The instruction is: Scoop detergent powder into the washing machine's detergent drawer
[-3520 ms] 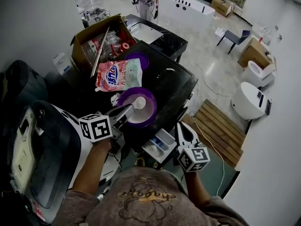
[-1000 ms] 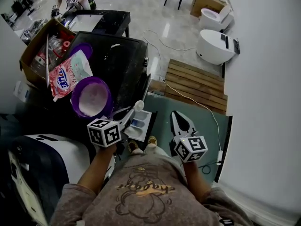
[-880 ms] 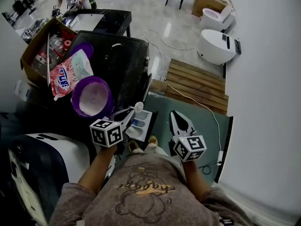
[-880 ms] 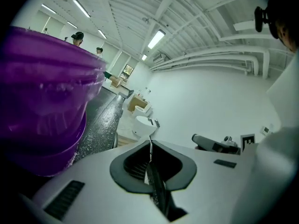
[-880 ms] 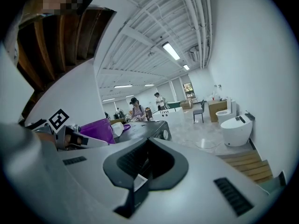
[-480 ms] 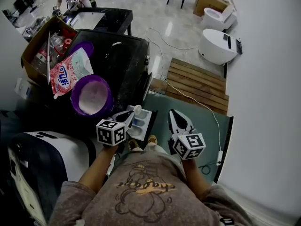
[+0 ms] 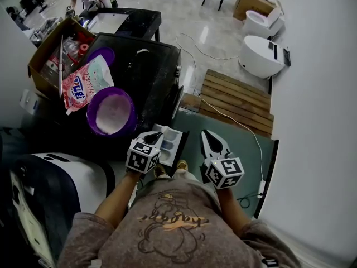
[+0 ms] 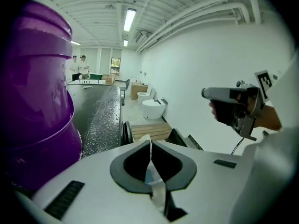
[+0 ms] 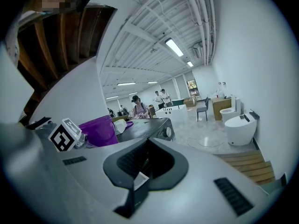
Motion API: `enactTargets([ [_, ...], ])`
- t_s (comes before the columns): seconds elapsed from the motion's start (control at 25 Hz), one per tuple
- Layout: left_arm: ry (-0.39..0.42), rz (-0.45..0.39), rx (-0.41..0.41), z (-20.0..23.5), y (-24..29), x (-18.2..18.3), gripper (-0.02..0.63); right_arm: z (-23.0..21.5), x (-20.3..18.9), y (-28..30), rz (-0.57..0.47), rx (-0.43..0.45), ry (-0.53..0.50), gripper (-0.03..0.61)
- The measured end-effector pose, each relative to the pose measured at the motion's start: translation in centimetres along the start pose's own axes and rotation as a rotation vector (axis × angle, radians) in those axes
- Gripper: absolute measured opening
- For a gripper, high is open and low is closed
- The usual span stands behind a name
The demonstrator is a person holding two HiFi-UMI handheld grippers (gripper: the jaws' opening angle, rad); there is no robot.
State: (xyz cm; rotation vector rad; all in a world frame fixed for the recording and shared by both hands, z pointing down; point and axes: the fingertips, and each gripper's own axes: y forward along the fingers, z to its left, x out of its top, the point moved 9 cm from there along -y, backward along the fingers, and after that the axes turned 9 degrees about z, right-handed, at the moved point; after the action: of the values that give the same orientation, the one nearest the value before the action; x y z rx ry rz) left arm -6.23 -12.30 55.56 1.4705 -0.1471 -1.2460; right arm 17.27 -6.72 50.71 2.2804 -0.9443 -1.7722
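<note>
We see the black washing machine (image 7: 148, 74) with a purple basin (image 7: 91, 114) of white powder on its top and a detergent bag (image 7: 86, 82) just beside the basin. The white drawer (image 7: 175, 137) stands out from the machine's front. Our left tool (image 7: 158, 134) is clamped on the thin handle of a white scoop (image 7: 165, 130), whose head is over the drawer. Our right tool (image 7: 207, 135), jaws pressed together on nothing, hangs just right of the drawer.

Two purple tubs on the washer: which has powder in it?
The bigger purple tub, nearer the left claw, holds white powder; the smaller purple tub behind the detergent bag shows none.
</note>
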Motion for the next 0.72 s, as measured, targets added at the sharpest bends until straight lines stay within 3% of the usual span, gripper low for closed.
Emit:
enactTargets([
  [0.24,0.193,0.069,0.067,-0.6,0.7,-0.2,0.025,0.2,-0.2,0.0,0.007,0.008,-0.004,0.002],
  [0.56,0.374,0.092,0.132,-1.7,1.0,-0.4,0.025,0.4,-0.3,-0.2,0.013,0.019,-0.017,0.002],
  [0.72,0.520,0.122,0.196,-2.6,1.2,-0.7,0.025,0.6,-0.3,-0.1,0.014,0.030,-0.021,0.002],
])
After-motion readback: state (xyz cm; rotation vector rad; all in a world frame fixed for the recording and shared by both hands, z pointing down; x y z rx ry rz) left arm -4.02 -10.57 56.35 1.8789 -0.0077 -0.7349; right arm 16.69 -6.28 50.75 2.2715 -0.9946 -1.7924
